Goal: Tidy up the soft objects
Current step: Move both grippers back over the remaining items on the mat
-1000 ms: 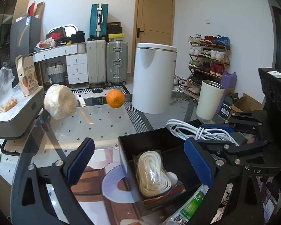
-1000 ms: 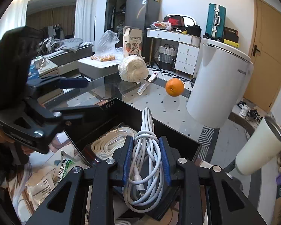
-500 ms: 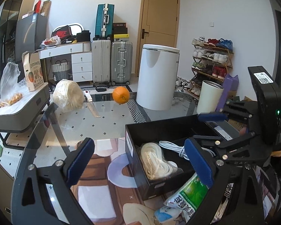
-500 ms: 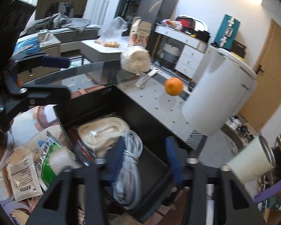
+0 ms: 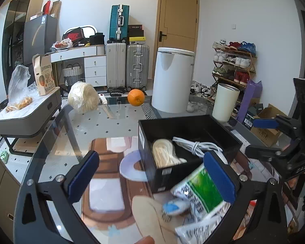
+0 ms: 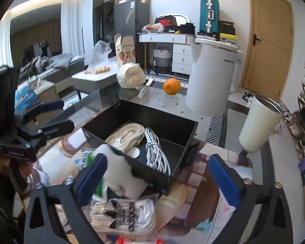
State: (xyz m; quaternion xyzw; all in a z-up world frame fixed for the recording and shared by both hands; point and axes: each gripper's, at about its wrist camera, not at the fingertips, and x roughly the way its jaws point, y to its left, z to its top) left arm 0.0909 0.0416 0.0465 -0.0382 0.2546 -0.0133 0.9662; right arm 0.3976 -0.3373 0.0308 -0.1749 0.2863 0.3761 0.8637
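A black box [image 5: 223, 136] [image 6: 172, 124] on the glass table holds a cream rope coil [image 5: 164, 154] [image 6: 126, 136] and a white cable bundle [image 5: 195, 145] [image 6: 155, 152]. My left gripper [image 5: 150, 174] is open and empty, near the box's front left. My right gripper [image 6: 156, 174] is open and empty, pulled back from the box. Soft packets lie in front of the box: a green-and-white pouch [image 5: 199, 189] and a black-and-white printed bundle [image 6: 124, 215]. A cream yarn ball [image 5: 83, 97] [image 6: 130, 77] sits far back.
An orange [image 5: 135, 97] [image 6: 171, 86], a knife [image 5: 105, 105] and a tall white appliance [image 5: 172, 79] [image 6: 211, 77] stand behind the box. A cream tumbler [image 5: 224, 101] [image 6: 260, 122] is at the right. A grey side table [image 5: 26, 118] is at the left.
My right gripper let go of the white cable bundle into the black box, opened and drew back. My left gripper also backed away and rose a little.
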